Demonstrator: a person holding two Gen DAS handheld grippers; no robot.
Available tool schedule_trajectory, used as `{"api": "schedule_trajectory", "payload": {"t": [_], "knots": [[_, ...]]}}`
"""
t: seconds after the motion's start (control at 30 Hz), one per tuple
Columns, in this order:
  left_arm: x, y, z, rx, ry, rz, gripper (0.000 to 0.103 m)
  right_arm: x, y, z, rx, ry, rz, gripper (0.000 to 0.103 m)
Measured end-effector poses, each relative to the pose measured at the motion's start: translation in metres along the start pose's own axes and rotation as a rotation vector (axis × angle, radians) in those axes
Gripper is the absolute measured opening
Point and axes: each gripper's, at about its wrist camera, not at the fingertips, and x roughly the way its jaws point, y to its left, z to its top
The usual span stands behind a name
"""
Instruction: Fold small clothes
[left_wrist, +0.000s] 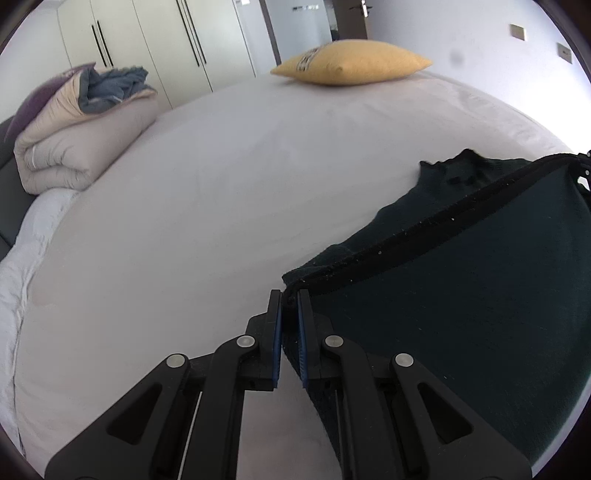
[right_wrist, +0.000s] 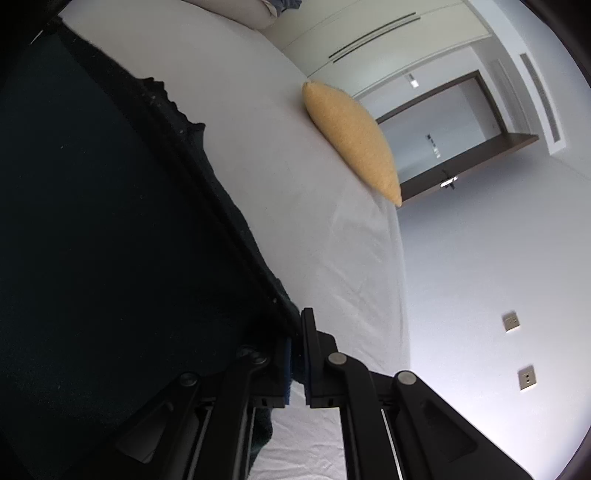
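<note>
A dark green knitted garment hangs stretched between my two grippers above the white bed. My left gripper is shut on one corner of its black ribbed hem, which runs up to the right edge of the left wrist view. Part of the garment trails on the sheet behind the hem. In the right wrist view the same garment fills the left half, and my right gripper is shut on the hem's other corner. Its left finger is mostly covered by the cloth.
A yellow cushion lies at the far side of the bed, also the cushion in the right wrist view. A folded beige duvet with blue cloth on top sits at the left. Wardrobe doors and a wall stand behind.
</note>
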Motion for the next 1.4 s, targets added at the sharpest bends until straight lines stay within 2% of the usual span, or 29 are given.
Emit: {"api": "schedule_trajectory", "payload": {"t": [0.2,0.27,0.3,0.4,0.43,0.47,0.53,0.6,0.7,0.77,0.8,0.97,1.0,1.2,1.3,1.4], "knots": [[0.033,-0.003,0.015,-0.008,0.011,0.024,0.007,0.021,-0.008,0.003,0.049,0.031,0.046,0.004],[0.042,-0.006,0.017,-0.002,0.024,0.031,0.007,0.029,-0.016,0.002,0.110,0.041,0.077,0.007],[0.047,-0.009,0.016,0.006,0.037,0.040,0.008,0.034,-0.018,0.001,0.136,0.049,0.097,0.011],[0.058,-0.011,0.018,0.013,0.030,0.102,0.010,0.043,-0.028,-0.003,0.219,0.061,0.115,0.033],[0.062,-0.010,0.019,0.008,0.031,0.130,0.010,0.043,-0.033,-0.005,0.250,0.060,0.108,0.046],[0.065,-0.005,0.019,-0.004,0.038,0.144,0.010,0.043,-0.039,-0.007,0.287,0.056,0.106,0.054],[0.073,0.009,0.019,-0.055,0.066,0.154,0.010,0.043,-0.047,-0.011,0.345,0.057,0.118,0.061],[0.075,0.022,0.019,-0.104,0.075,0.160,0.010,0.045,-0.053,-0.015,0.377,0.065,0.123,0.064],[0.062,0.042,0.016,-0.186,0.044,0.171,0.010,0.039,-0.060,-0.019,0.425,0.061,0.108,0.069],[0.052,0.050,0.014,-0.232,0.029,0.168,0.010,0.040,-0.072,-0.024,0.501,0.064,0.095,0.081],[0.044,0.053,0.011,-0.249,0.015,0.163,0.010,0.041,-0.081,-0.030,0.552,0.075,0.078,0.083],[0.017,0.038,0.002,-0.225,-0.028,0.128,0.010,0.041,-0.111,-0.053,0.735,0.138,0.021,0.084],[0.011,0.031,0.000,-0.218,-0.038,0.116,0.010,0.038,-0.114,-0.055,0.754,0.134,0.032,0.084],[-0.014,0.006,-0.027,-0.257,-0.039,-0.010,0.010,-0.001,-0.090,-0.058,0.748,0.041,0.200,0.083],[-0.026,-0.005,-0.046,-0.258,-0.014,-0.053,0.010,-0.010,-0.078,-0.075,0.786,0.050,0.301,0.077],[-0.043,-0.013,-0.076,-0.303,0.001,-0.060,0.010,-0.015,-0.063,-0.091,0.782,0.079,0.318,0.077]]}}
